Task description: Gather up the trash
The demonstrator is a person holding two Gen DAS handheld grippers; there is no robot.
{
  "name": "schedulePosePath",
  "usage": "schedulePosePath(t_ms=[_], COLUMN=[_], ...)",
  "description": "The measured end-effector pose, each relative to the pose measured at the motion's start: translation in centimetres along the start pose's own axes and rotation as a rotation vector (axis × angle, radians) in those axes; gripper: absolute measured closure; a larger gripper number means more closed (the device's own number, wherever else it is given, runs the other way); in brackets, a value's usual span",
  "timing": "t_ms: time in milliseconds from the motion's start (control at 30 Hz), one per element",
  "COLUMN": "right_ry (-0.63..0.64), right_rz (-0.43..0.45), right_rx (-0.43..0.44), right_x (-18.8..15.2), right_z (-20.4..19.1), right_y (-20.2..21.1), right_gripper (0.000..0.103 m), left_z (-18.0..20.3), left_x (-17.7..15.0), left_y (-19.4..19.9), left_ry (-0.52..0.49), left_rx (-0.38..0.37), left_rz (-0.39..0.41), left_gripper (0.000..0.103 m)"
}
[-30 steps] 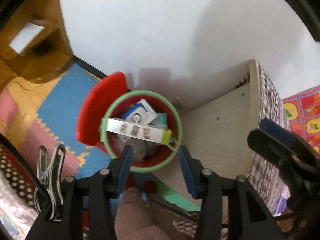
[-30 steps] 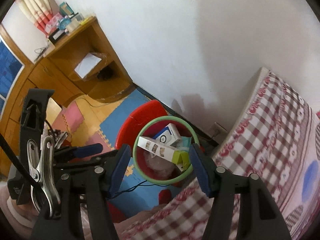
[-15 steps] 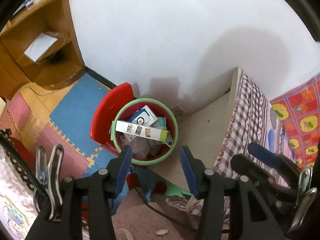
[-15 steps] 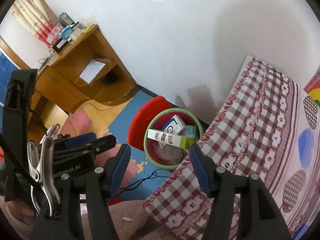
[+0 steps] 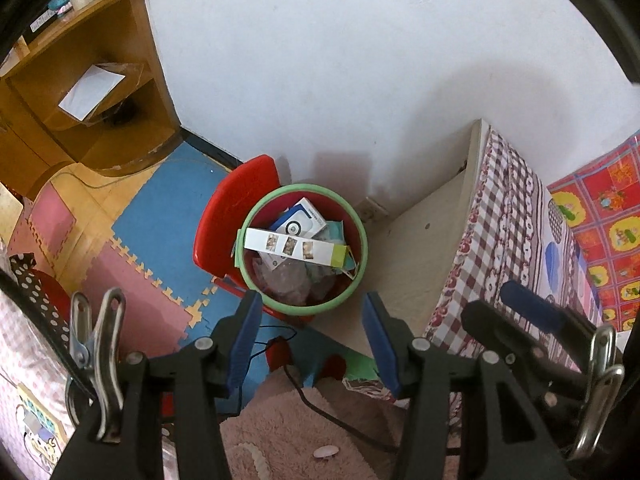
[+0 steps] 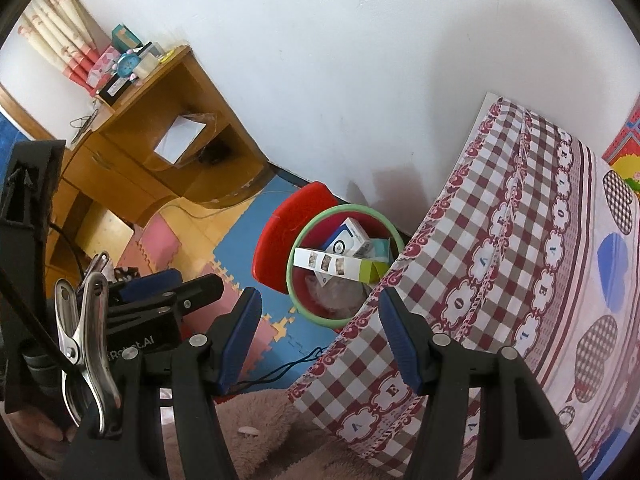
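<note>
Nearest, the left gripper (image 5: 310,336) and right gripper (image 6: 318,334) hung spread and empty above the bin (image 5: 362,240). Inside the bin lay trash: a long white box (image 5: 288,246) across a blue-white box (image 5: 304,222). Behind the bin leaned a red lid (image 5: 236,208).

"Robot.AI" on the left gripper (image 6: 160,304); letters "L O V E" along the checked bedsheet (image 6: 520,280)
</note>
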State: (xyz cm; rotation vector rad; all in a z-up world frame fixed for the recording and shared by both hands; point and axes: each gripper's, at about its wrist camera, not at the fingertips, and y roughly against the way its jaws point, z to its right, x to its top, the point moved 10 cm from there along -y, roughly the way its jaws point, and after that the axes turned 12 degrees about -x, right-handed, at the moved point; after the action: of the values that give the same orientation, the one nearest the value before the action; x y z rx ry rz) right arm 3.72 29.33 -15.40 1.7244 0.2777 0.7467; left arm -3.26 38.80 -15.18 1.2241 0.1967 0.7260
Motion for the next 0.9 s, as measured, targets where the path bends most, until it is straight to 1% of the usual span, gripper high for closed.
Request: schedulePosePath(t_ms=[400,900], right_ry=[-0.002,-0.006], right_rz=[0.007,-0.004], right_rx=[-0.005,0.001], right_x=[-0.14,-0.22], right_z=[-0.66,-0.45], right_y=[0.03,-0.24], right_gripper=[0.04,0.04], left_z=[-0.33,-0.25], left_x=[-0.25,-0.63], left_y=[0.31,0.04], left_ry=[0.0,0.0], left_rx=[-0.001,0.002], left_rz=[0.013,0.001], left_gripper=[0.049,0.049])
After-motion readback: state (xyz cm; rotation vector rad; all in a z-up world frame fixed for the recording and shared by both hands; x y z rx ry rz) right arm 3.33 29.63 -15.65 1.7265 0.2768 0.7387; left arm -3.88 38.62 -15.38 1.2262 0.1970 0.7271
